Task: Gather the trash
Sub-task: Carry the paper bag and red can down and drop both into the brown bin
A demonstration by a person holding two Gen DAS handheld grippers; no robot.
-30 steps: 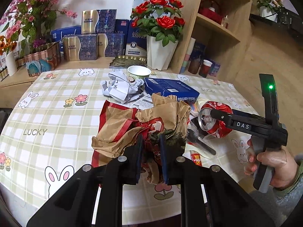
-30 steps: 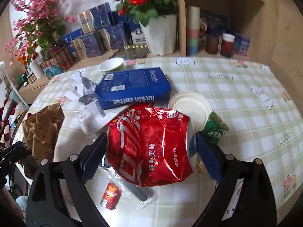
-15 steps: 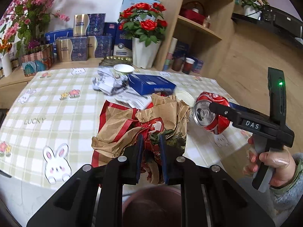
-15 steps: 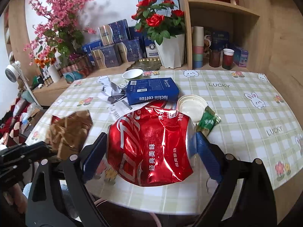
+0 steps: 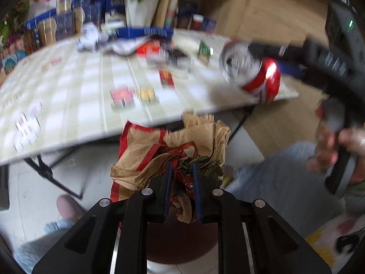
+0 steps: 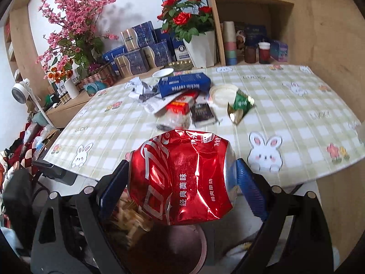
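Dark reddish-brown bin [image 6: 173,248] on the floor below the bench edge, right under both tools; inside is too dark to read; crumpled brown paper shows at its left rim in the right wrist view.

Left tool [image 5: 181,189]: jaws nearly closed, clamped on a crumpled brown paper bag [image 5: 168,150] with red trim; bag hangs off the bench, directly above the bin; left wrist view is motion-blurred.

Right tool [image 6: 180,182]: jaws wide, pads pressed on both ends of a crushed red cola can [image 6: 181,180]; can lies sideways between the jaws, off the bench edge and over the bin opening; the person's hand [image 5: 337,150] grips that tool's handle.

On the bench [image 6: 296,118], checked cloth with rabbits, well apart from both tools: blue luckin coffee box [image 6: 183,86]; white paper cup [image 6: 163,73]; crumpled receipts [image 6: 141,90]; white lid [image 6: 222,93]; green foil wrapper [image 6: 240,105]; red carton [image 6: 182,104]; black packet [image 6: 203,114].

Behind the bench: white pot of red roses [image 6: 200,45]; pink blossom branches [image 6: 73,27]; blue gift boxes [image 6: 141,52]; shelf with stacked cups [image 6: 229,43].
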